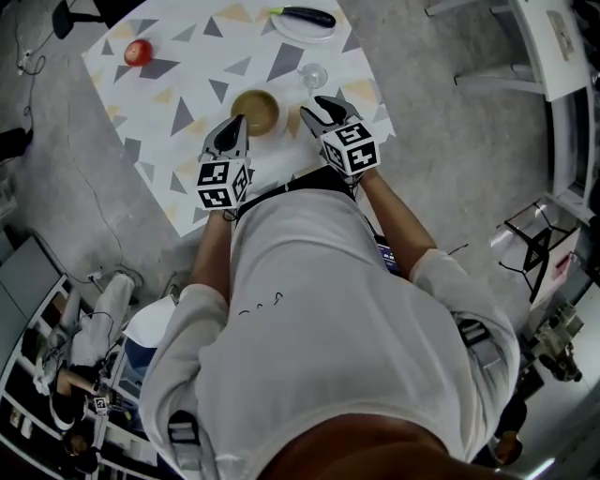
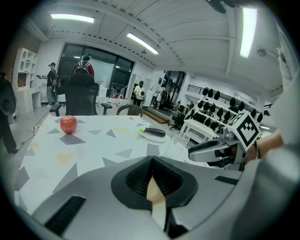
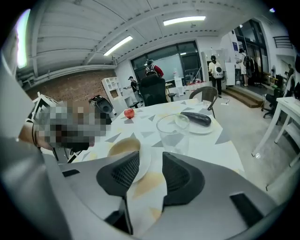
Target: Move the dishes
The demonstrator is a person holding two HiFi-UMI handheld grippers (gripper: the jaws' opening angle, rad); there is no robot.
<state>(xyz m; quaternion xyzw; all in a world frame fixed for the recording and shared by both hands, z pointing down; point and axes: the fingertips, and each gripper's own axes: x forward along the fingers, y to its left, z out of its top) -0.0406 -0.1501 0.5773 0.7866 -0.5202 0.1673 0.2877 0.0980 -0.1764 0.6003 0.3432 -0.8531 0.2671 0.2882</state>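
Note:
A tan bowl stands on a white plate near the front of the patterned table. My right gripper is just right of it, open. In the right gripper view the plate's rim reaches into the gap beside the left pad of that gripper, and neither pad presses on it. The bowl sits just beyond. My left gripper hovers at the bowl's left side. Its pads meet at the tips, with a tan sliver showing in the slit behind them.
A clear glass stands just past my right gripper. Farther back are a white plate with an eggplant and a red apple. The table's front edge is under my hands. Office chairs and people stand beyond the table.

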